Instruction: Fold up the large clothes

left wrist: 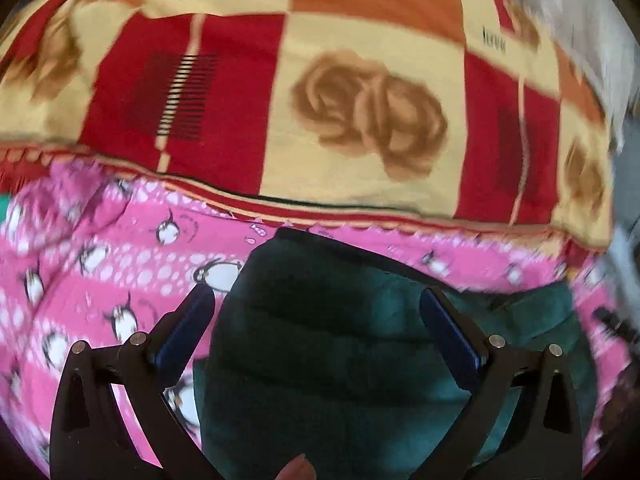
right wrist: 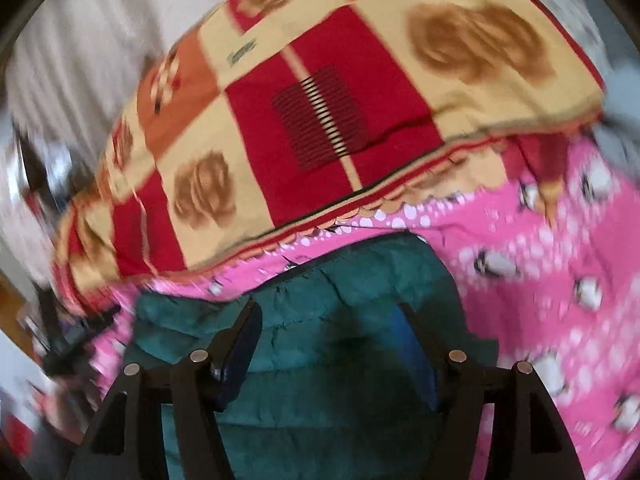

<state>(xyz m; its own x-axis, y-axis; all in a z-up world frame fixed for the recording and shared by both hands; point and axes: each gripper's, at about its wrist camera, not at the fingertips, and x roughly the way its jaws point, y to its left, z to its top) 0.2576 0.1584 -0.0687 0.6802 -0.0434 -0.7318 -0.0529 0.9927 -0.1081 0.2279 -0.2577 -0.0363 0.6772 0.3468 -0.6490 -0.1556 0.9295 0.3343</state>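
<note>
A dark teal padded garment (left wrist: 340,340) lies on a pink penguin-print sheet (left wrist: 100,264). My left gripper (left wrist: 318,298) is open, with its blue-padded fingers spread on either side of the garment's top fold, just above it. In the right wrist view the same garment (right wrist: 320,360) lies bunched on the pink sheet (right wrist: 560,280). My right gripper (right wrist: 330,314) is open above it and holds nothing. Both views are motion-blurred.
A red, cream and orange patchwork blanket with brown roses (left wrist: 360,112) lies folded behind the garment; it also shows in the right wrist view (right wrist: 320,120). A white curtain (right wrist: 100,40) hangs behind. Dark clutter (right wrist: 60,344) sits at the bed's left edge.
</note>
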